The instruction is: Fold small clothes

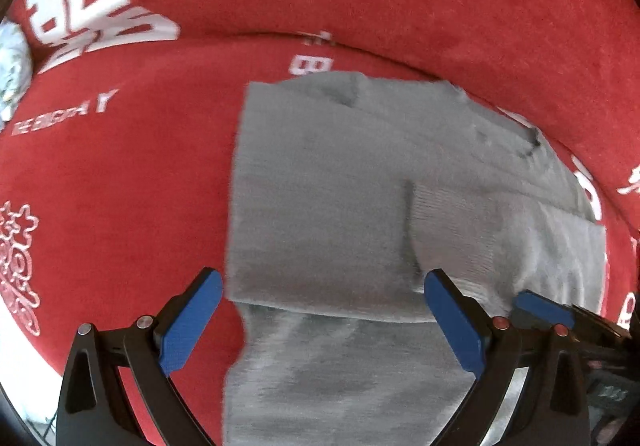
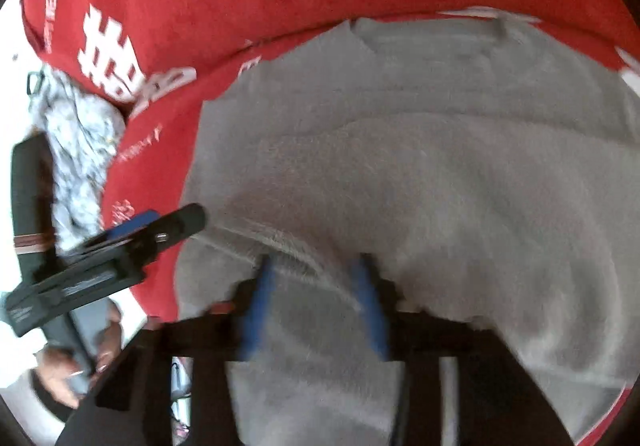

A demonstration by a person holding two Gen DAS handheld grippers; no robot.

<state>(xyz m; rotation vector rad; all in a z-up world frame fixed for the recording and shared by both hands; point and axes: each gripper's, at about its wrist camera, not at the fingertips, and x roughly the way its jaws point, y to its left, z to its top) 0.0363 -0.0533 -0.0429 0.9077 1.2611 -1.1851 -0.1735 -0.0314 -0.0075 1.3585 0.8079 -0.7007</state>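
Garment: a grey sweater is spread on the red blanket, partly folded over itself.
Left gripper: held wide open above the sweater's near edge, nothing grasped.
Right gripper: blurred; blue fingers parted, hold on cloth cannot be told.

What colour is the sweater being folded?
Plain grey knit sweater, clearest in the left wrist view.

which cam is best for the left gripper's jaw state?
Left wrist view: left gripper sharp, blue pads spread wide over the grey knitted sweater. Right wrist view catches it only side-on at the left edge, gap unreadable.
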